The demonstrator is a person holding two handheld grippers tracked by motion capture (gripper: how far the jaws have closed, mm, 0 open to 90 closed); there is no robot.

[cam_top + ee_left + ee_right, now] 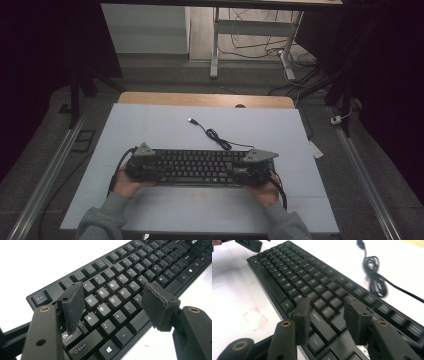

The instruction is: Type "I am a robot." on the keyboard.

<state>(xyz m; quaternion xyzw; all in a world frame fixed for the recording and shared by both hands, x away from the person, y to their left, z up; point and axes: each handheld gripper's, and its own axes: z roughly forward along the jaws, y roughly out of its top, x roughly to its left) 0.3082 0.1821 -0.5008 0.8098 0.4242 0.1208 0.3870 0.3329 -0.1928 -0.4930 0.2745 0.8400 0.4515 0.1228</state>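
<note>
Keyboard point(197, 167) lies under both grippers' parted, empty jaws.

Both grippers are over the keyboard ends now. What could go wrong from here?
Both grippers, left and right, are open above the keyboard keys, so closing here may press or pop keycaps instead of gripping the edges. The loose USB cable trails behind and could drag or snag if the keyboard is moved.

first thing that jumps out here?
The black keyboard lies across the near middle of the white table, with the left gripper over its left end and the right gripper over its right end, jaws of both apart above the keys. Behind it, its cable trails loose, unplugged.
</note>
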